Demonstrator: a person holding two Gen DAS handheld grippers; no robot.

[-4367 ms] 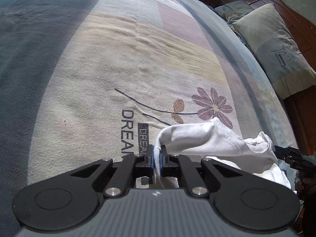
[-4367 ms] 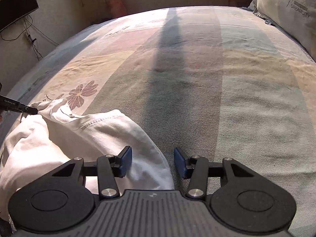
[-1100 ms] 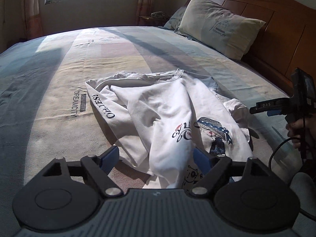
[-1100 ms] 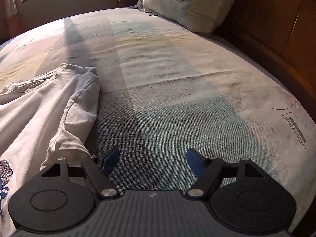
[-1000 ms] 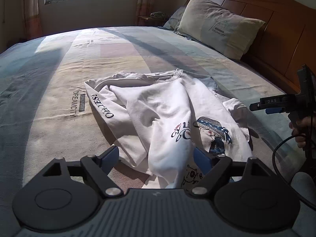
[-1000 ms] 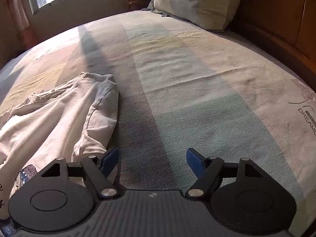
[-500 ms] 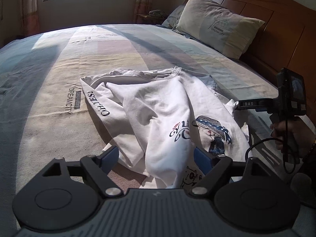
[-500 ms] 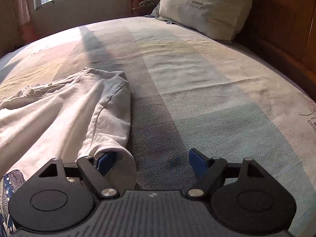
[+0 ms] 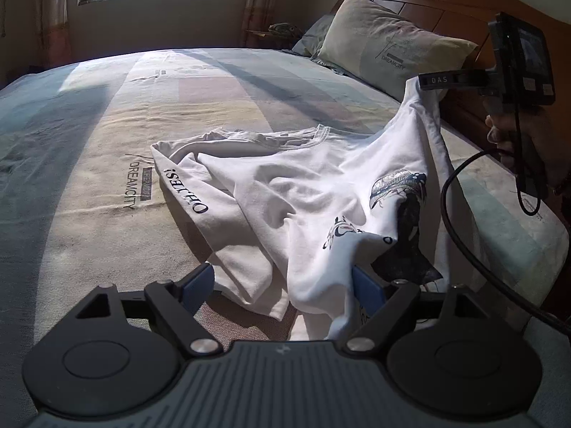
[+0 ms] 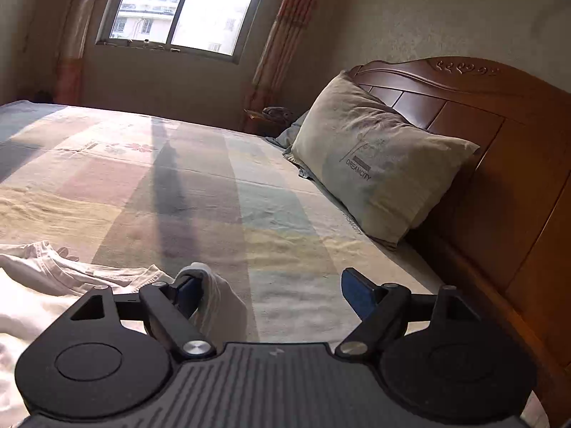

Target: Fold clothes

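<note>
A white T-shirt (image 9: 285, 185) with a dark print and "OH YES!" on one sleeve lies crumpled on the striped bed sheet (image 9: 107, 135). My left gripper (image 9: 282, 273) is open low over its near edge, and a fold of cloth lies between the fingers against the right pad. A hand holds my right gripper (image 9: 428, 82) up at the right. One side of the shirt hangs lifted from it. In the right wrist view my right gripper (image 10: 267, 278) stands wide open, the shirt (image 10: 71, 278) lies at the left, and its edge (image 10: 217, 285) is draped over the left finger.
A beige pillow (image 10: 374, 164) leans on the wooden headboard (image 10: 499, 142) at the right. A black cable (image 9: 456, 221) loops down from the right gripper. A window (image 10: 178, 10) and a bedside table (image 10: 271, 114) are beyond the bed's far side.
My right gripper has risen and tilted up, with the shirt's edge hooked over its left finger, so that side of the shirt now hangs lifted. The left gripper has stayed put.
</note>
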